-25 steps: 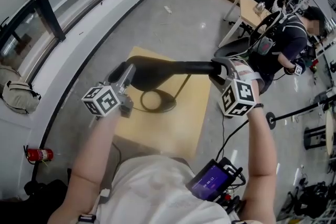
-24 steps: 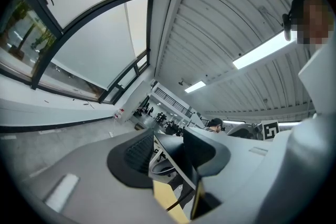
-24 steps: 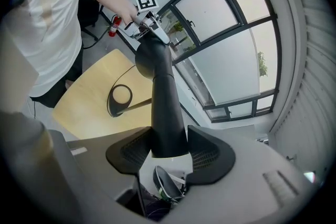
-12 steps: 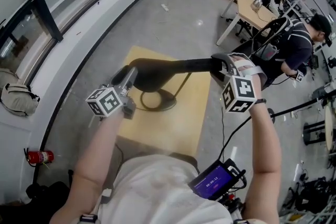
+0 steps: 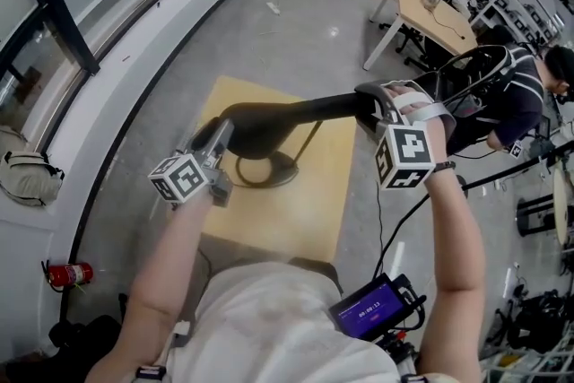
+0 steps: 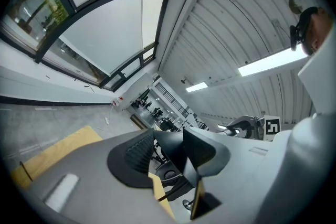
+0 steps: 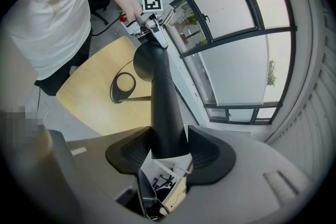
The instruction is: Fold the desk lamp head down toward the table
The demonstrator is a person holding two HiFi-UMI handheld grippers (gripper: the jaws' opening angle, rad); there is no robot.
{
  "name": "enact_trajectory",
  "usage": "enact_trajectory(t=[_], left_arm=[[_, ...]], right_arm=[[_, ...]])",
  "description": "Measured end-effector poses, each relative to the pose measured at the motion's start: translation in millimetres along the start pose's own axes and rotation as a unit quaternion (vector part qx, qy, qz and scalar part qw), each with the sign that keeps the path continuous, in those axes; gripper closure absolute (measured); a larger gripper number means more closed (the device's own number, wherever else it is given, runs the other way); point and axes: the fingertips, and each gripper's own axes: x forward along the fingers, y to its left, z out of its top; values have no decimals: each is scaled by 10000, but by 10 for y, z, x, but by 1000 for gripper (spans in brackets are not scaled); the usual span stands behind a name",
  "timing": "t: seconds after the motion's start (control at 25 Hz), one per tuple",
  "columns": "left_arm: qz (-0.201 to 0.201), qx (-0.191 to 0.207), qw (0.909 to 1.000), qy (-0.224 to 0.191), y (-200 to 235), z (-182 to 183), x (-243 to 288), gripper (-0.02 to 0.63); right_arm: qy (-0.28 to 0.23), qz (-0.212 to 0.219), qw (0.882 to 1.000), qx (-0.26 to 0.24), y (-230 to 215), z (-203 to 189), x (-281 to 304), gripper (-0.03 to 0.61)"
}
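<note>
A black desk lamp stands on a small wooden table [image 5: 287, 224], its ring base [image 5: 266, 171] joined by a thin stem to a long black lamp head [image 5: 287, 114]. My left gripper [image 5: 218, 132] is shut on the head's wide left end. My right gripper [image 5: 366, 106] is shut on the narrow right end. The head slopes a little, with its left end lower. In the right gripper view the lamp head [image 7: 160, 92] runs from my right gripper [image 7: 169, 152] up to the left gripper [image 7: 153, 22], above the ring base [image 7: 123, 84]. In the left gripper view a dark lamp part [image 6: 170, 139] sits between the pads.
The table stands on a grey concrete floor beside a curved window wall [image 5: 108, 4]. A person [image 5: 516, 94] sits at the right by another wooden desk [image 5: 430, 9]. A fire extinguisher [image 5: 67, 275] and a bag [image 5: 27, 175] lie at the left. A screen unit [image 5: 372, 309] hangs at my waist.
My left gripper has sunk a little with the lamp head's wide end, so the head now slopes down to the left. The right gripper stays at the other end.
</note>
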Motion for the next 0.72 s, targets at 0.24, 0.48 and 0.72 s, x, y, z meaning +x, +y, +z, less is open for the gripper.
enact_trajectory(t=[0.24, 0.48, 0.72], left_arm=[[-91, -333, 9993, 106, 55, -255, 70, 439], [-248, -591, 9977, 231, 110, -417, 140, 437], [-291, -755, 9960, 373, 133, -581, 199, 437]], right_arm=[[212, 3, 9990, -402, -27, -6, -49, 347], [420, -49, 9972, -620, -73, 22, -40, 341], [574, -10, 9951, -802, -63, 6, -45, 337]])
